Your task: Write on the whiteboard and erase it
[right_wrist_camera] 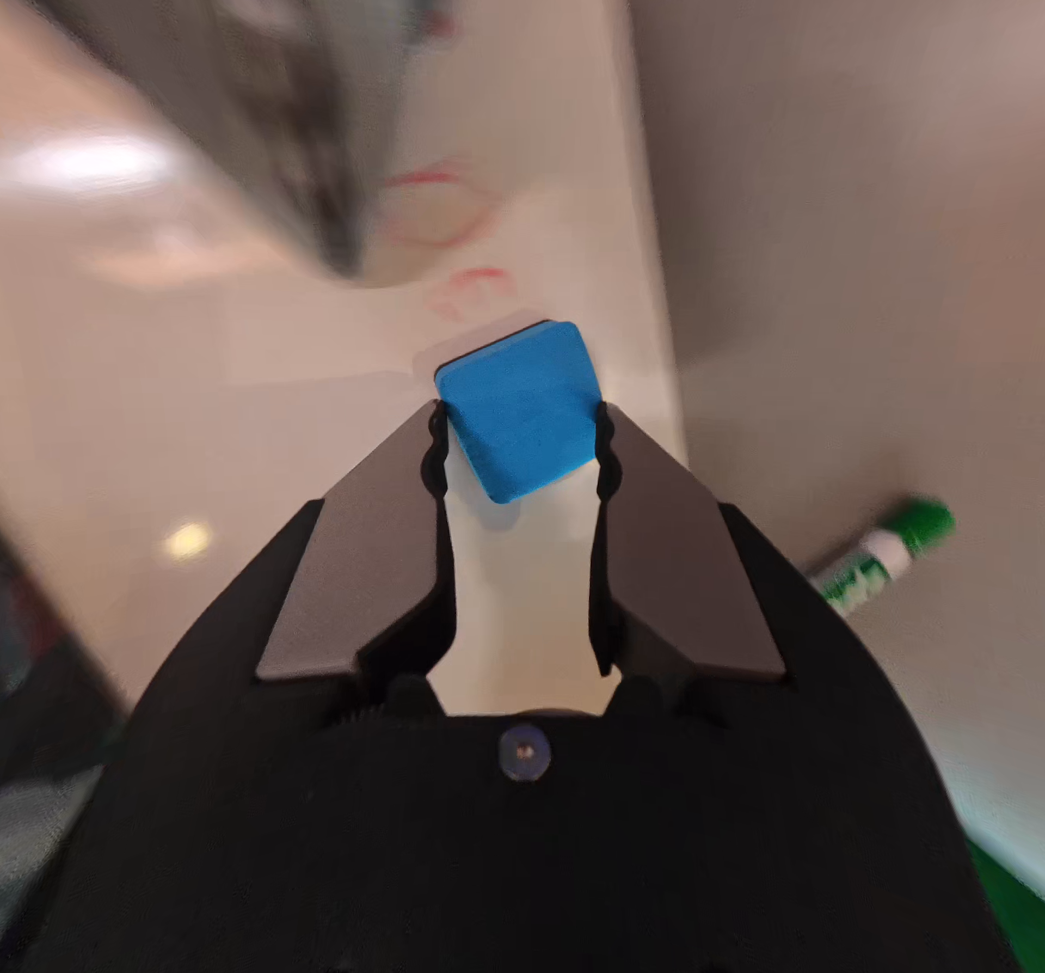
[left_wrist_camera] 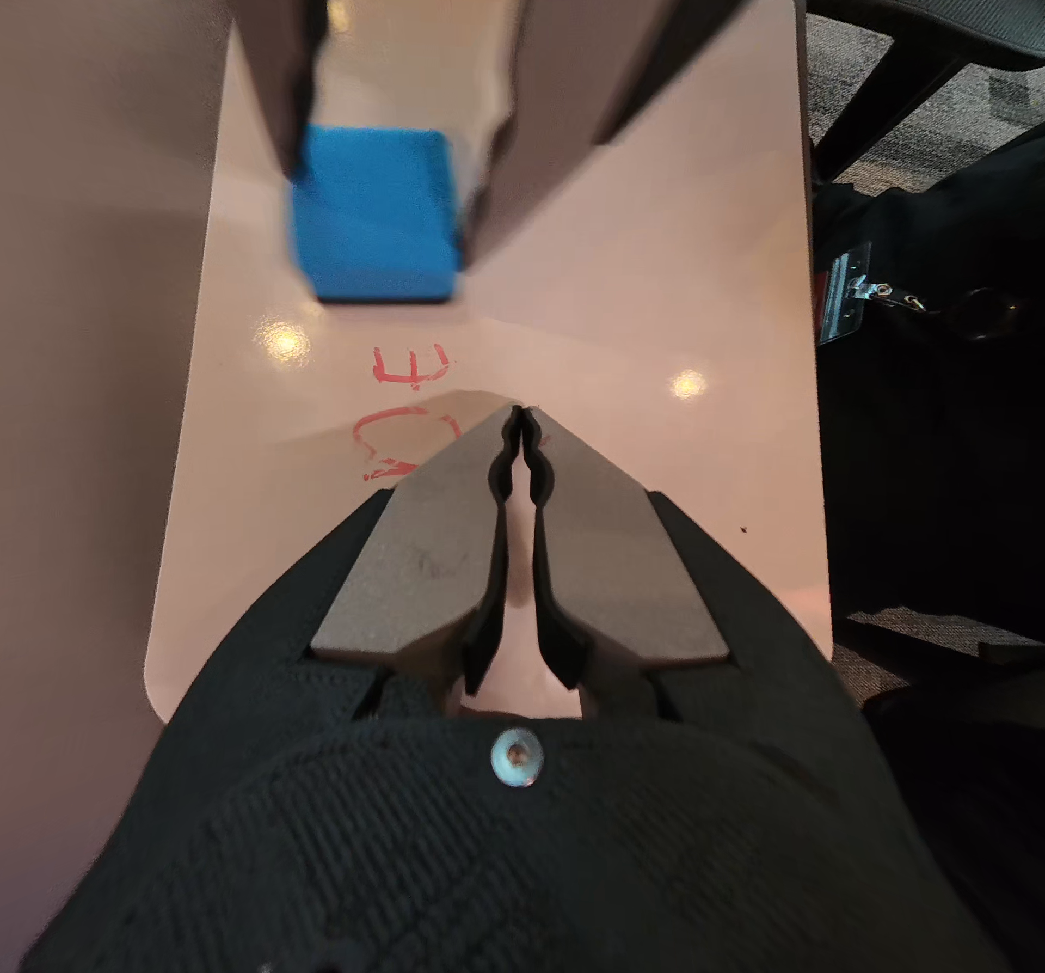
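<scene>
A small whiteboard (left_wrist_camera: 622, 295) lies flat with red marker strokes (left_wrist_camera: 410, 371) on it. My left gripper (left_wrist_camera: 521, 412) is shut with nothing between its pads, its tips over the board beside the red strokes. My right gripper (right_wrist_camera: 519, 414) is shut on a blue eraser (right_wrist_camera: 520, 408), both pads pressed on its sides, and holds it on the board just short of the blurred red strokes (right_wrist_camera: 469, 289). In the left wrist view the eraser (left_wrist_camera: 373, 216) and the right gripper (left_wrist_camera: 390, 176) show blurred at the board's far end. The left gripper (right_wrist_camera: 316, 210) shows blurred in the right wrist view.
A green marker (right_wrist_camera: 882, 555) lies on the table right of the board. A black office chair (left_wrist_camera: 927, 12) and dark items with a badge clip (left_wrist_camera: 859, 289) are past the board's right edge. The brown table (left_wrist_camera: 85, 323) lies to the left. The grippers' ends are close to 7 cm from one another. The green marker (right_wrist_camera: 882, 555) is about 15 cm from my right fingertips.
</scene>
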Tool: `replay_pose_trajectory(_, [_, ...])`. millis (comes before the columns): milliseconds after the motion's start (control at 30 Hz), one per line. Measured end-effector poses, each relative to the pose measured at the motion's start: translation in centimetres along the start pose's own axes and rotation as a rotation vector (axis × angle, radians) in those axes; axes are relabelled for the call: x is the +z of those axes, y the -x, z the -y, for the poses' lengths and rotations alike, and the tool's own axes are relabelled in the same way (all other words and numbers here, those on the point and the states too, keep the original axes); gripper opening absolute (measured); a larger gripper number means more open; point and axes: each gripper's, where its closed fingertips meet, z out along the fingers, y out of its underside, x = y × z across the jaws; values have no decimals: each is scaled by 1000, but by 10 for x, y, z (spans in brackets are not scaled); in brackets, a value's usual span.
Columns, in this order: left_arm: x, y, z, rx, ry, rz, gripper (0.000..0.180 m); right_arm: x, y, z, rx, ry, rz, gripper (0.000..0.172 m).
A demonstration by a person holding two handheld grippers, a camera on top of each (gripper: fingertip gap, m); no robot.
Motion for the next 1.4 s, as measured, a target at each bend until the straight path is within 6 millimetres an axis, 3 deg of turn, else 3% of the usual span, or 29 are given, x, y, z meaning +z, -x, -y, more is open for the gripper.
replay_pose_trajectory(33, [0, 1, 0, -3, -3, 3, 0, -5, 27, 7, -78, -41, 101, 52])
replay_pose_trajectory(67, [0, 1, 1, -5, -6, 3, 0, -8, 37, 10, -70, -57, 151, 52])
replay_pose_trajectory(100, [0, 1, 0, -7, -7, 1, 0, -5, 21, 8, 7, -41, 99, 52])
replay_pose_trajectory(133, [0, 1, 0, -8, -7, 1, 0, 2, -14, -3, 107, 17, -49, 51])
replay_pose_trajectory(167, [0, 1, 0, -7, -6, 4, 0, 3, -27, -10, 124, 45, -104, 51])
replay_pose_trajectory(267, [-1, 1, -1, -5, -6, 3, 0, -6, 30, 6, -69, -27, 97, 51])
replay_pose_trajectory(300, [-1, 1, -1, -6, -6, 2, 0, -4, 22, 6, -18, -16, 75, 52])
replay_pose_trajectory(367, [-2, 0, -2, -4, -1, 4, 0, 4, -26, -8, 124, 61, -112, 52])
replay_pose_trajectory(400, [-2, 0, -3, 0, 2, 5, 0, 4, -19, -3, 99, 47, -74, 52])
replay_pose_trajectory(467, [-4, -3, -5, -4, -2, 3, 0, -2, 27, 17, -64, -30, 107, 52])
replay_pose_trajectory(500, [-5, -4, -7, -16, -5, 8, 0, -3, 33, 21, -61, -26, 134, 52])
replay_pose_trajectory(567, [-13, -5, -17, -25, -3, 64, 0, 7, -7, 16, 28, 58, -39, 52])
replay_pose_trajectory(600, [-17, -7, -22, -13, 9, 92, 0, 9, -17, 16, 35, 77, -77, 51])
replay_pose_trajectory(700, [-32, 3, -38, -34, 75, 211, 0, 4, 31, 39, -125, -1, 115, 52])
replay_pose_trajectory(733, [-33, 4, -39, -37, 69, 217, 0, 5, 29, 40, -115, 13, 108, 52])
replay_pose_trajectory(800, [-31, 1, -36, -39, 35, 184, 0, 16, -17, 33, 27, 81, -75, 52])
replay_pose_trajectory(833, [-30, 2, -35, -47, 22, 173, 0, 17, -21, 34, 66, 82, -74, 51])
replay_pose_trajectory(867, [-29, 2, -35, -51, 18, 169, 0, 15, -11, 36, 3, 81, -49, 52])
replay_pose_trajectory(933, [-30, 0, -36, -8, 23, 173, 0, 9, 24, 45, -114, 38, 65, 52])
replay_pose_trajectory(967, [-31, -4, -39, 11, 33, 159, 0, 9, 22, 43, -107, 43, 65, 52])
replay_pose_trajectory(1033, [-33, -14, -44, 40, 50, 131, 0, 15, -21, 29, 57, 108, -85, 52])
replay_pose_trajectory(1067, [-34, -17, -46, 52, 55, 129, 0, 15, -24, 29, 101, 92, -70, 51])
replay_pose_trajectory(1167, [-36, -21, -50, 36, 42, 128, 0, 9, 14, 38, -90, 48, 28, 52])
replay_pose_trajectory(1200, [-38, -22, -51, 26, 36, 123, 0, 9, 16, 39, -67, 48, 40, 51])
replay_pose_trajectory(1267, [-40, -15, -52, -3, 35, 147, 0, 15, -15, 34, 78, 98, -78, 52])
replay_pose_trajectory(1300, [-40, -13, -52, -7, 33, 153, 0, 15, -17, 33, 71, 110, -99, 51])
replay_pose_trajectory(1400, [-40, -12, -51, -31, 7, 151, 0, 6, 33, 41, -172, 97, 16, 51])
